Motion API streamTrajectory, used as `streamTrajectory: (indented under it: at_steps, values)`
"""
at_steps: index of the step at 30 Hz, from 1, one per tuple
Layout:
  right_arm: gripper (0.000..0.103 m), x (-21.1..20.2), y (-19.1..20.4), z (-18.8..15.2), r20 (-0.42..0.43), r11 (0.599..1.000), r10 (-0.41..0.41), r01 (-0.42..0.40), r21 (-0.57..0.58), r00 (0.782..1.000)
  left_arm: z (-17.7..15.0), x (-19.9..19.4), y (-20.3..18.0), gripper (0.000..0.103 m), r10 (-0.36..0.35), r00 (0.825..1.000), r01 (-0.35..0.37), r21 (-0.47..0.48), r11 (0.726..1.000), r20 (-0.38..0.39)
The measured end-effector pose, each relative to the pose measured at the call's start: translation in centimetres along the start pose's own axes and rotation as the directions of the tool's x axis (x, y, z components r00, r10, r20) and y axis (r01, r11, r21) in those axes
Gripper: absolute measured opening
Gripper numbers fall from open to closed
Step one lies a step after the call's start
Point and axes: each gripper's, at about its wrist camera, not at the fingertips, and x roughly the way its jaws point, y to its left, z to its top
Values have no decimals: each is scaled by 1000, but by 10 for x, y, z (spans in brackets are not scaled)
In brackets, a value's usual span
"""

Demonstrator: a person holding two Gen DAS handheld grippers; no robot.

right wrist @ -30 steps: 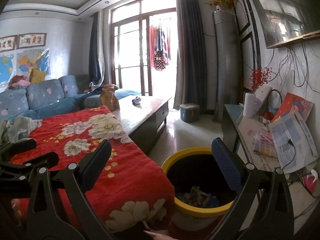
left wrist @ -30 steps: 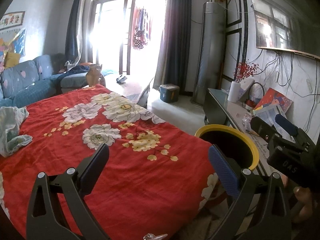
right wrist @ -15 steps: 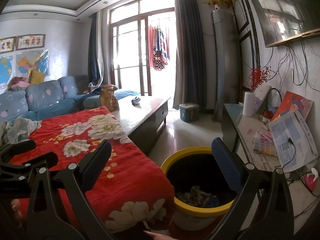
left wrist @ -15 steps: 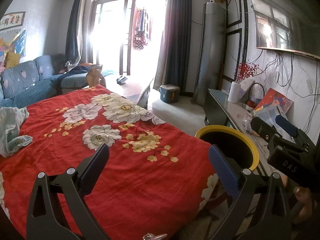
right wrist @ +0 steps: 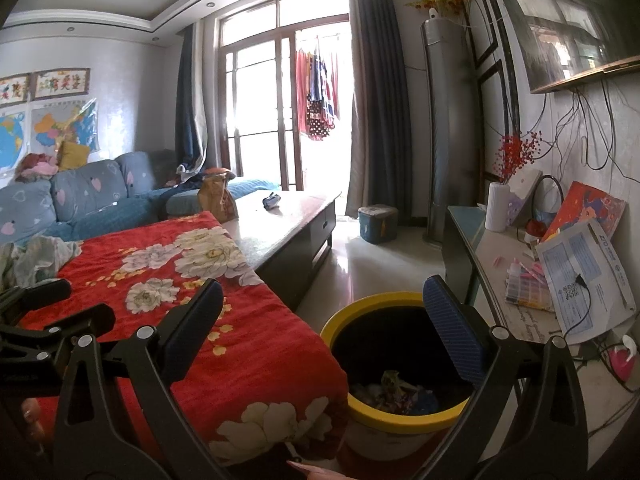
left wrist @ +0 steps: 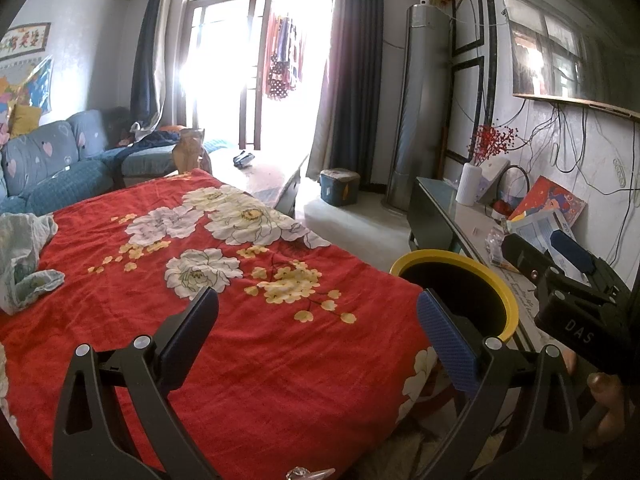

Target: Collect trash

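Left wrist view showed my left tongs (left wrist: 318,322) released, their two pads wide apart with nothing between them, hanging over a red floral blanket (left wrist: 224,304) that covered the near end of the table. A crumpled pale cloth (left wrist: 24,256) lay on the blanket at its left edge. Past the blanket the bare table top (left wrist: 260,176) ran toward the bright balcony door (left wrist: 256,80), with a small dark object (left wrist: 244,158) resting on it. A blue sofa (left wrist: 52,164) stood along the left wall.

At the blanket's right edge stood the yellow-rimmed trash bin (right wrist: 400,364), close against the draped corner. From the right wrist view I saw trash (right wrist: 394,390) lying in its bottom, a mixed heap I could not tell apart. My right tongs (right wrist: 322,322) were released too and held nothing, the right pad (right wrist: 456,340) over the bin's opening and the left one over the blanket. In the left view the right tongs appeared at the far right, just beside the bin.

Right of the bin ran a low side cabinet (right wrist: 496,256) strewn with papers (right wrist: 584,276) and a white vase (right wrist: 498,206). Between the table and that cabinet the pale floor (right wrist: 384,260) lay open as far as a small blue stool (right wrist: 378,224) and a tall grey air conditioner (right wrist: 448,120).
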Motion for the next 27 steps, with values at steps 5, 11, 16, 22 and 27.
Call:
streamTrajectory:
  at_steps: [5,11,16,22,27]
  values:
    - [92,0,0,0,-3,1000,-2,2,0,1000,-1,0,0,97,9,1000,-9,3,1000,-1]
    - [92,1,-1,1,-1,1000,2,-2,3,1000,-1,5,4,97,16,999,-16,-3,1000,-36]
    - [92,10,27,17,-55,991,136,-136,1,989,-3,5,39,97,47,993,-55,-66,996,-106]
    - [92,51,171,29,-317,881,432,-470,-53,845,-16,-23,177,97,328,918,-376,-223,899,-224]
    - [92,83,341,-18,-608,704,555,-710,-21,568,-56,-66,311,97,585,718,-691,-279,667,-378]
